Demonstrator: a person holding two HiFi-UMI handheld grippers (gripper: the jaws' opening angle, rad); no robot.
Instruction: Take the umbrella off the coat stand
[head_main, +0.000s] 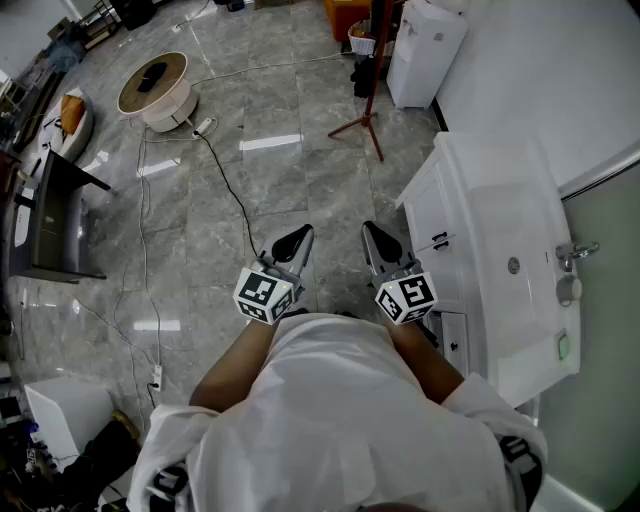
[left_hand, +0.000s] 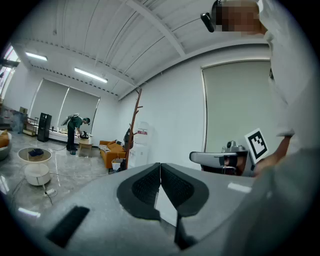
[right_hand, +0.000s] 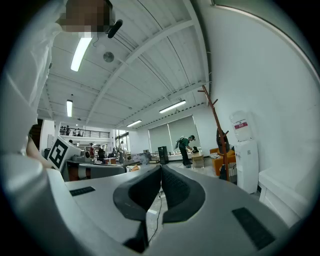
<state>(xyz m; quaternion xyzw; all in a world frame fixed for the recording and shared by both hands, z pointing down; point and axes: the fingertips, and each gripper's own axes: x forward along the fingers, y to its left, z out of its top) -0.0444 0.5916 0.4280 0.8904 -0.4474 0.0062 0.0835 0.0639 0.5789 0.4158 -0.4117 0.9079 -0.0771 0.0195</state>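
Left gripper (head_main: 296, 238) and right gripper (head_main: 376, 238): jaws of both clenched on nothing, well apart from the coat stand (head_main: 379, 50), where a dark shape, likely the umbrella (right_hand: 220, 137), hung; a sideways tug risked tipping the slim-legged stand.

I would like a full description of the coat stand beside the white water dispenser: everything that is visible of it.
The coat stand is a slim, reddish-brown pole, wooden by its look, standing upright on splayed legs on the grey tiled floor. Short pegs branch upward near its top. A dark thing, probably the umbrella, hangs against the pole at mid-height. The stand is beside the white water dispenser, with a gap between them.
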